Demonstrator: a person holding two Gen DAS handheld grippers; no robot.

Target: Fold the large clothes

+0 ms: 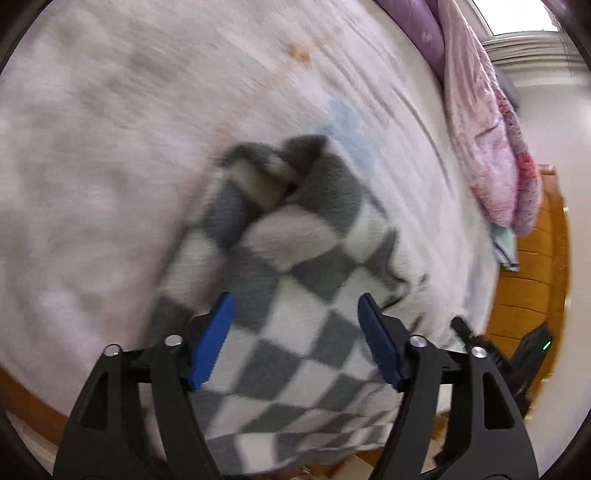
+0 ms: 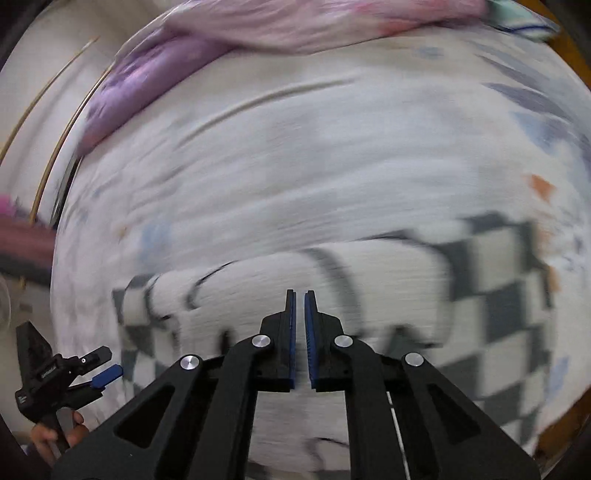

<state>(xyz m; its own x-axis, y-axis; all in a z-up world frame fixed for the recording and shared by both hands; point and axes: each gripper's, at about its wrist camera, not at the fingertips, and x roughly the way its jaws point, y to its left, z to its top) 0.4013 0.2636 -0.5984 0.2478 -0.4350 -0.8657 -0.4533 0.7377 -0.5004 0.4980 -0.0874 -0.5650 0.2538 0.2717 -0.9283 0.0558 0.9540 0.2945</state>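
Observation:
A grey-and-white checkered fleece garment [image 1: 295, 258] lies bunched on the bed, its far end rolled into a fold. My left gripper [image 1: 295, 297] hovers just above it, open, with the blue pads wide apart and not pressing the cloth. In the right wrist view the same garment [image 2: 498, 295] spreads across the lower half, blurred. My right gripper [image 2: 300, 293] points down over it, shut, with only a thin slit between the pads and no cloth in it. The left gripper [image 2: 94, 371] also shows at the lower left of that view, held by a hand [image 2: 55, 435].
A white printed bedsheet [image 1: 147, 129] covers the bed. A pink quilt [image 1: 491, 147] and a purple pillow [image 1: 424, 29] lie along its far side. A wooden bed frame [image 1: 524, 280] edges it at the right, with a black device with a green light [image 1: 535, 343] beside it.

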